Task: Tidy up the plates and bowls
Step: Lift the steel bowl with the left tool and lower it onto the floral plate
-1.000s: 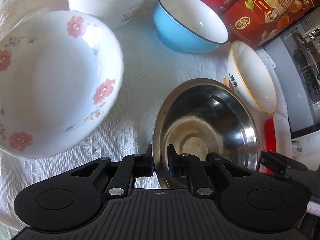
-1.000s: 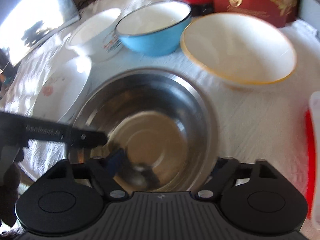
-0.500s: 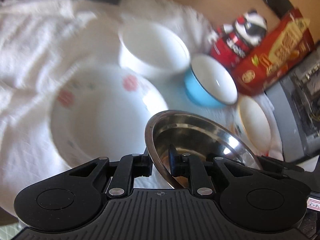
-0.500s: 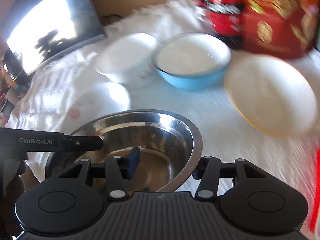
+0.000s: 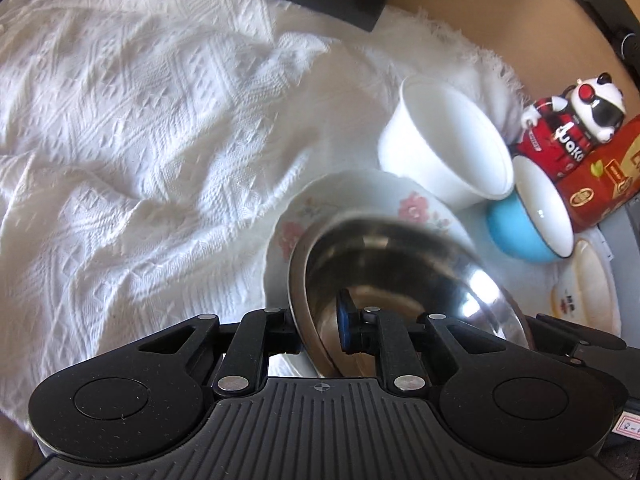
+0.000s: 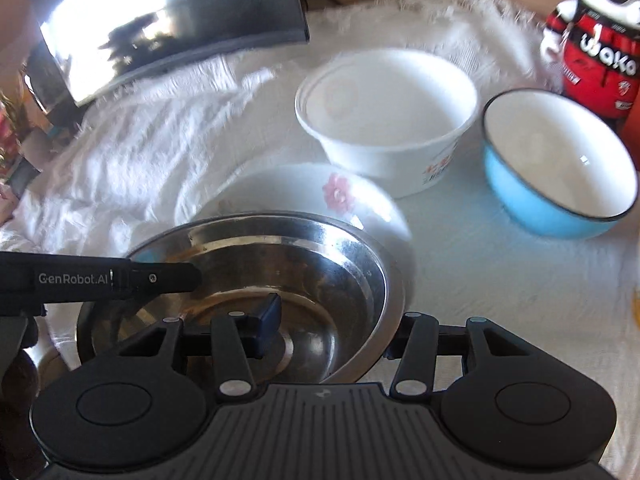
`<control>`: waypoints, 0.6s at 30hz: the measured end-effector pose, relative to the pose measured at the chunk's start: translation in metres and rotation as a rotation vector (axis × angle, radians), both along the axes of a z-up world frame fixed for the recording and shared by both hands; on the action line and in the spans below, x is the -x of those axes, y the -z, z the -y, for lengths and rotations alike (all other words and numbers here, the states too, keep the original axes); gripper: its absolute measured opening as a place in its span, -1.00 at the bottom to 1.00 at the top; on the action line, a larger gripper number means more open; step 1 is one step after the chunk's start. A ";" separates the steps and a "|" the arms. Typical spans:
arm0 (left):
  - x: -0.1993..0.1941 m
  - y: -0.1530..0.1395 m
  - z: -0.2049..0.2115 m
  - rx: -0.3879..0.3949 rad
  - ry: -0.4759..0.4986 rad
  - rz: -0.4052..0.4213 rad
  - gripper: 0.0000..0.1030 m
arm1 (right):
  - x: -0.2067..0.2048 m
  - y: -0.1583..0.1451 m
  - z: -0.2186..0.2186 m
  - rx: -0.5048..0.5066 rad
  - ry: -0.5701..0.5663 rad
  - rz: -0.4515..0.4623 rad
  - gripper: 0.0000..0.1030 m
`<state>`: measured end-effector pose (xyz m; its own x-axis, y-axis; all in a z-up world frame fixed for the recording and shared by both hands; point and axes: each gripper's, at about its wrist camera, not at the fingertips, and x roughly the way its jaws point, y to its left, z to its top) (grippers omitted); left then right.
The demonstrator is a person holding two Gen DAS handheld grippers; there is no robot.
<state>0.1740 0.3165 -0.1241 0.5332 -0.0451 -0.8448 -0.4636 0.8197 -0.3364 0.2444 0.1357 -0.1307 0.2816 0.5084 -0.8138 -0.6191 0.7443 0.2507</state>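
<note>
Both tools are matte black plastic w/ ribbed grey-black housings, round side discs and silver pivot screws. Left tool [image 5: 320, 330] has blue pads; in the right-wrist view its arm reads "GenRobot.AI". Right tool [image 6: 332, 320] looks the same.

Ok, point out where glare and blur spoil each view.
Left wrist view: sun glare on the steel bowl rim, its far edge smeared. Right wrist view: floral bowl and white bowl blurred, the dark screen blown out by reflection.
</note>
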 end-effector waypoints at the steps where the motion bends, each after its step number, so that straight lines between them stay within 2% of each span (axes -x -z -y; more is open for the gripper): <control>1: -0.002 0.003 -0.003 -0.001 0.007 -0.002 -0.67 | 0.001 0.003 -0.004 0.009 0.001 0.006 -0.07; 5: -0.005 0.010 -0.010 0.003 0.050 0.005 -0.67 | 0.002 0.013 -0.017 0.034 0.006 -0.010 -0.07; 9: -0.006 0.005 -0.011 -0.032 0.106 0.007 -0.67 | 0.000 0.016 -0.019 0.037 0.022 -0.009 -0.07; 13: -0.008 0.000 -0.009 -0.092 0.151 -0.001 -0.68 | 0.000 0.009 -0.016 0.039 0.043 0.035 -0.05; 18: -0.014 -0.001 -0.015 -0.088 0.158 0.001 -0.68 | -0.004 -0.001 -0.006 0.029 0.075 0.105 0.04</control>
